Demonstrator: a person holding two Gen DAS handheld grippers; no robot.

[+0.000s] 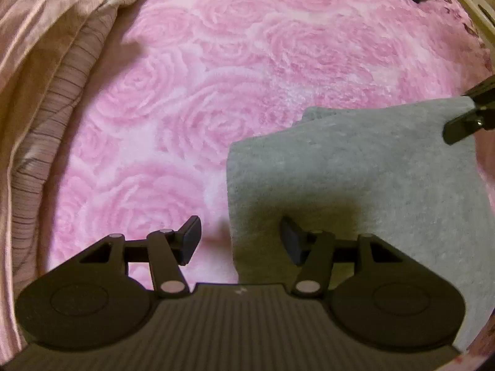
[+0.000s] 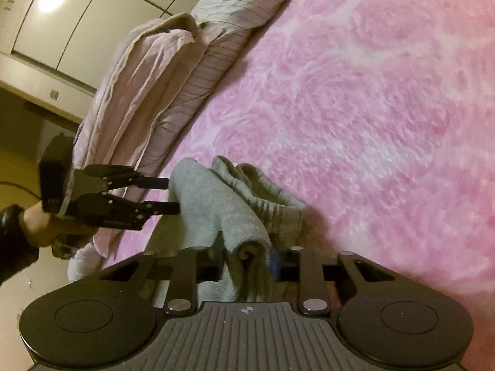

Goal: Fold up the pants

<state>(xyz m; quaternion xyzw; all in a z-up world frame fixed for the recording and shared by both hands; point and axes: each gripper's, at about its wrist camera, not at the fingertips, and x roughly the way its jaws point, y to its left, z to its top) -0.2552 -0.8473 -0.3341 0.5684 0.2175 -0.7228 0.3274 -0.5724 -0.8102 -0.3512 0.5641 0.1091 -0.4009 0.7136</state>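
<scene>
1. The grey pants [image 1: 355, 185] are seen lying folded into a compact rectangle on the pink rose-patterned bed cover [image 1: 216, 77], near its edge.
2. The left tongs [image 1: 239, 241] are held open and empty, one finger over the pants' left edge, the other over bare cover.
3. The right tongs [image 2: 247, 256] are closed on a bunched fold of the pants (the ribbed waistband [image 2: 266, 198] is visible just beyond).
4. Most folding is judged done; a last fold or a release and smoothing appears to remain.
5. A crumpled beige garment [image 1: 37, 61] lies apart, untouched.
</scene>
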